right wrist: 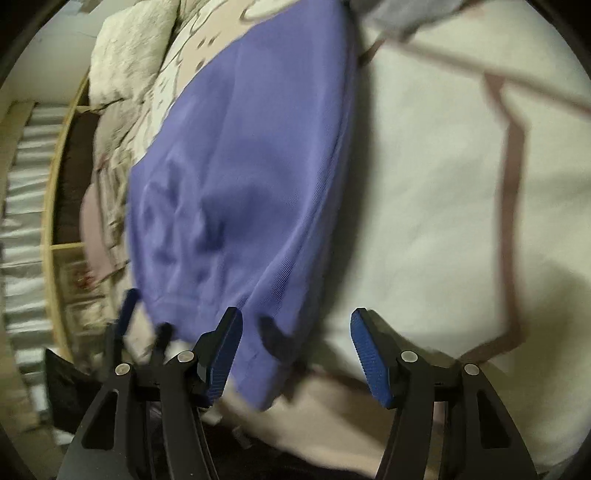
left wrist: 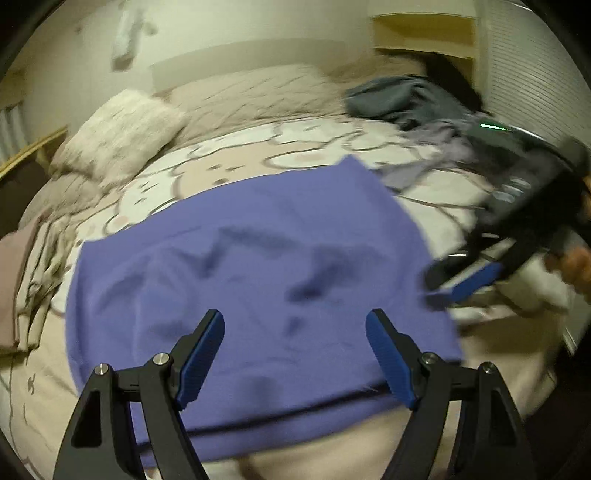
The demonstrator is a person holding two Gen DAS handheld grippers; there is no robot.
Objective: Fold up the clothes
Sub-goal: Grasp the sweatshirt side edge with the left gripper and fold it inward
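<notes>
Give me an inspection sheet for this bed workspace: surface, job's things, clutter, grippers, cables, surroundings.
Surface: bed with a cream cartoon-print cover, wrinkled.
Job's things: purple garment spread flat on the cover, a few creases; its near edge shows two layers.
Clutter: grey clothes pile at the far right; lilac-grey garment beside it; fluffy cream pillow at the far left; folded beige bedding at the left edge.
Grippers: left gripper open above the garment's near edge, holding nothing; right gripper open at the garment's right corner, holding nothing.
Cables: nothing seen.
Surroundings: pale wall, wooden shelf, slatted panel.
</notes>
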